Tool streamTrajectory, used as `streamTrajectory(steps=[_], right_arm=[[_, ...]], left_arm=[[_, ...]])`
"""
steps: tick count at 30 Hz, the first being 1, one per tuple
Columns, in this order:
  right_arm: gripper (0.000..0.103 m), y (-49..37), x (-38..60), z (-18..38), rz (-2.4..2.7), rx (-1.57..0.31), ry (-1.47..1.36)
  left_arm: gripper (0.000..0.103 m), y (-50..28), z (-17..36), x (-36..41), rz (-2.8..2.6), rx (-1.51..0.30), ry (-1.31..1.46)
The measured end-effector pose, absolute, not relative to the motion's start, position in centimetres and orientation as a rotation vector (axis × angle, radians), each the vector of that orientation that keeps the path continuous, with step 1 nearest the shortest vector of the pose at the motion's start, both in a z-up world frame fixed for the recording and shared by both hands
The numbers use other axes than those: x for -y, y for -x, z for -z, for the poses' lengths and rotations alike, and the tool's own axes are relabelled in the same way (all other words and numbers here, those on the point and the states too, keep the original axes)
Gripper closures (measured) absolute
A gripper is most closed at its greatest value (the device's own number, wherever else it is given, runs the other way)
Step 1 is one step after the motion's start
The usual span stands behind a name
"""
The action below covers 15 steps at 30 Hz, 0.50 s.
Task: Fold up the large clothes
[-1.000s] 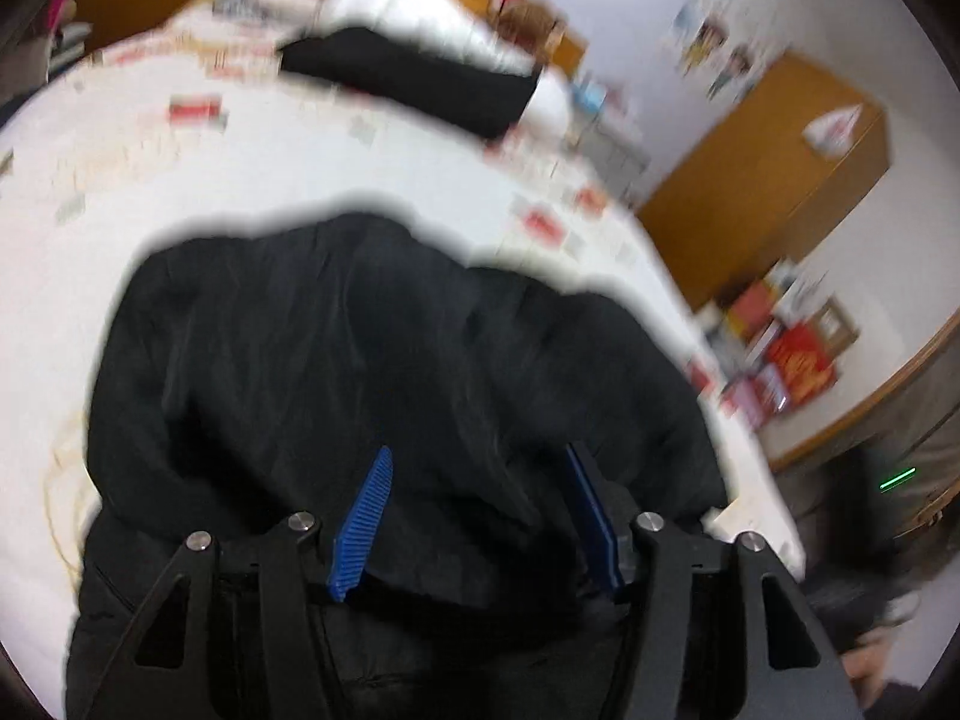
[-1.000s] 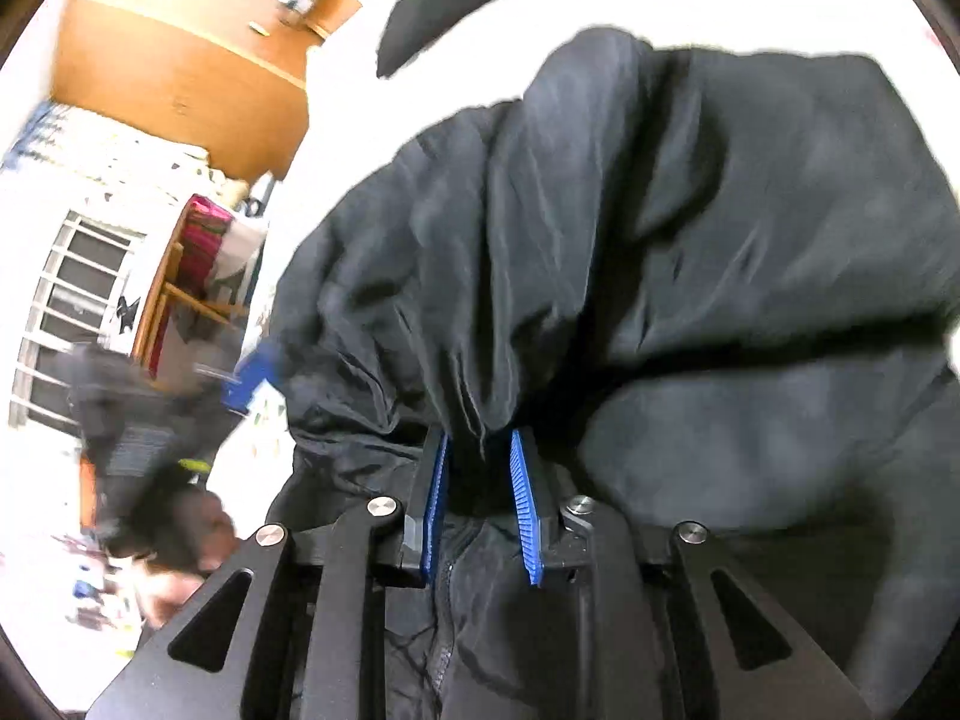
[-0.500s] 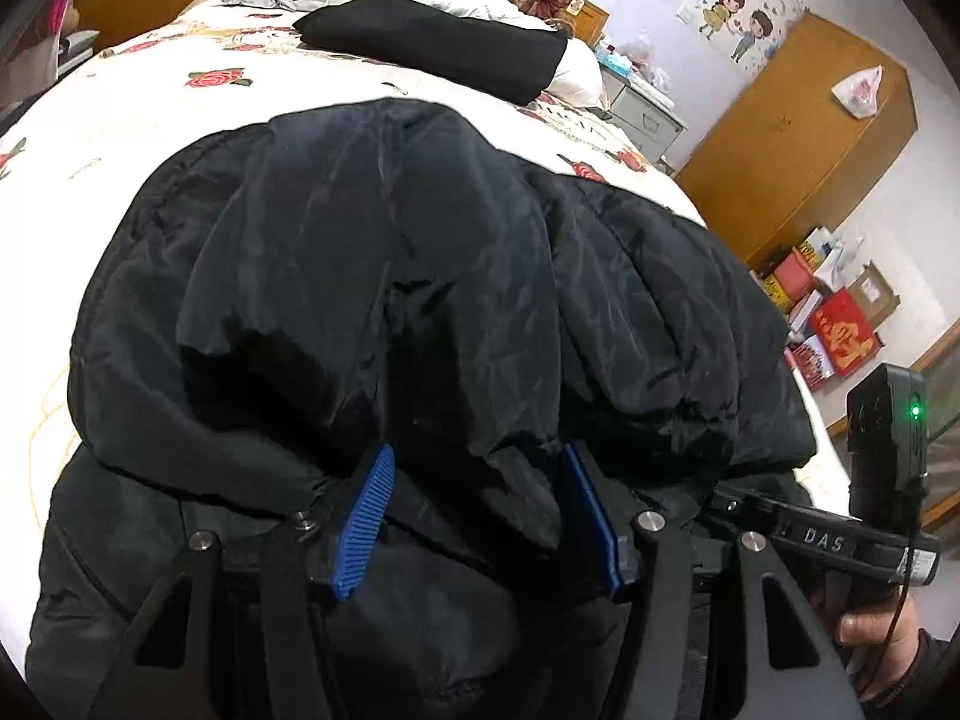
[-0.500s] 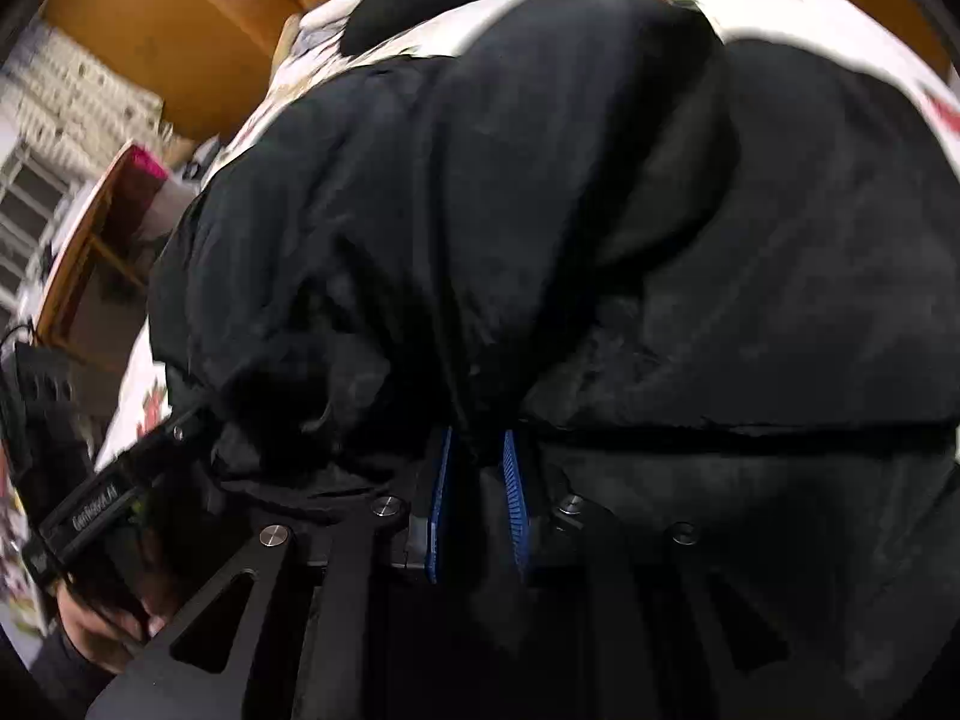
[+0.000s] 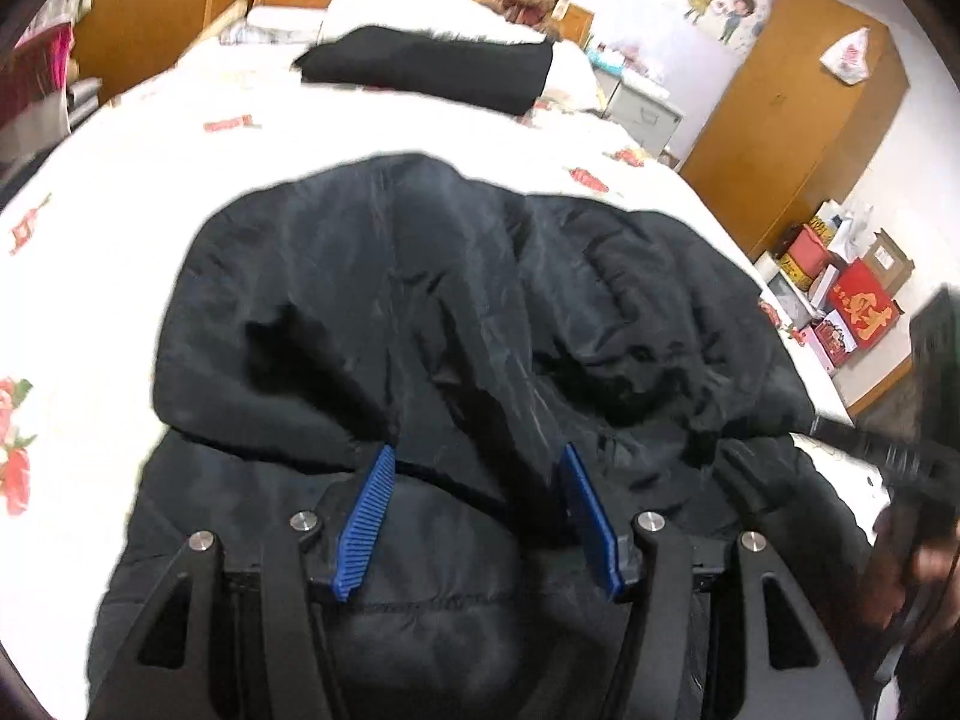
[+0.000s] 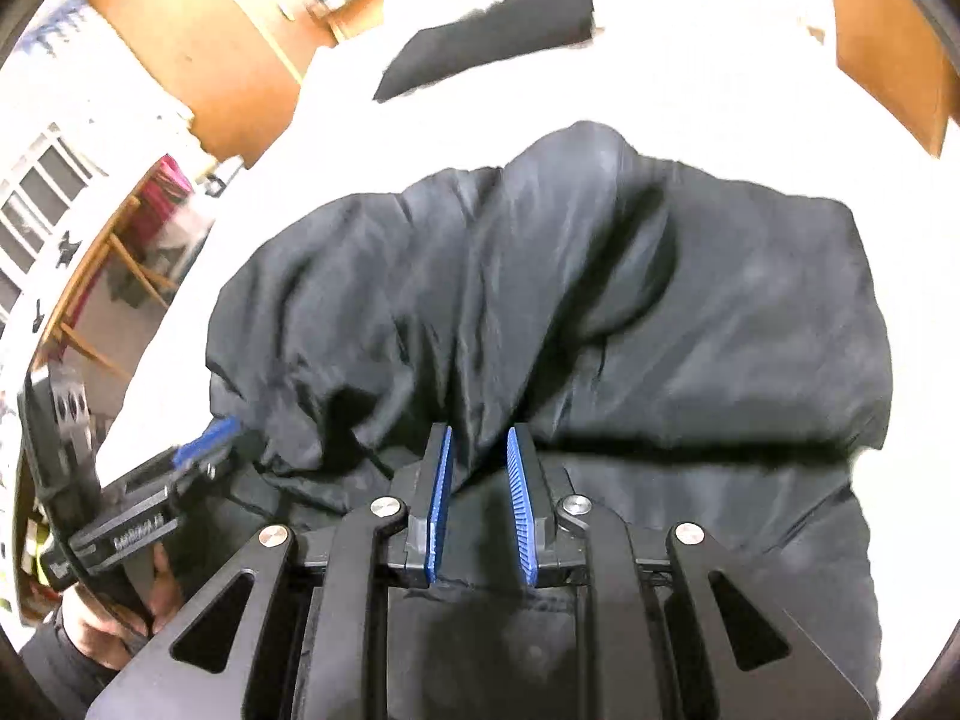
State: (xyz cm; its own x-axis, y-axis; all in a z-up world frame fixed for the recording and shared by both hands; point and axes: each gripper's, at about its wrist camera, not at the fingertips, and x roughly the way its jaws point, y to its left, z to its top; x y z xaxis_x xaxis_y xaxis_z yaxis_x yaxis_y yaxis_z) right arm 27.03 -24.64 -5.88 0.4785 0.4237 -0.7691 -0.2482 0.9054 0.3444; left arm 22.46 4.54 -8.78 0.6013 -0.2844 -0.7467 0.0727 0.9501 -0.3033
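Your black padded jacket (image 5: 456, 324) lies on the bed (image 5: 150, 192), bunched into a thick mound with its upper part turned back over the lower body. Farther up the bed, toward 12 o'clock, a second dark garment (image 5: 432, 63) lies near the pillow (image 5: 408, 0), well apart from your work.

Your left hand-held gripper (image 5: 477, 471) is spread wide, its blue pads straddling a raised ridge of fabric without pinching it. Your right hand-held gripper (image 6: 477, 456) stands narrower, with a clear gap between its pads; a fold of cloth sits at the pad tips, but you cannot count on it being gripped, since daylight shows between pads and cloth lower down.

Judge the jacket as bulky but light: soft, puffy and springy, so any fold will want to bounce open. The shell looks smooth and faintly shiny, so expect it to slide between the pads. Take hold where the material is thickest and least slick: a quilted seam, the hem or the doubled edge of the fold at 6 o'clock, just ahead of your pads. Bite deep, gathering both layers, rather than nipping a single skin of shell. Nothing here is fragile, so you may press the mound flat after each fold.
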Motion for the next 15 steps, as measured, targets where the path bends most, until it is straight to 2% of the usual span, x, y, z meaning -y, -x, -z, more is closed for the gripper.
streamTrajectory(steps=[3, 5, 8, 11, 15], right_arm=[[0.072, -28.0, 24.7, 4.0, -0.406, -0.911, -0.173], [0.072, -28.8, 24.4, 3.8, -0.409, -0.894, -0.165], [0.072, -29.4, 22.3, 5.8, -0.426, -0.919, -0.123], [0.072, -29.6, 21.4, 9.3, -0.407, -1.021, -0.032], [0.072, -30.1, 22.0, 11.8, -0.394, -1.049, -0.059]], left_arm=[[0.043, -22.9, 6.9, -4.8, 0.194, -0.852, 0.249], [0.043, -24.2, 6.4, -4.9, 0.176, -0.827, 0.240], [0.043, -26.7, 8.9, -5.1, 0.121, -0.879, 0.217], [0.040, -27.1, 12.7, -5.3, 0.126, -0.947, 0.254], [0.039, -27.0, 13.5, -5.4, 0.133, -0.943, 0.271]])
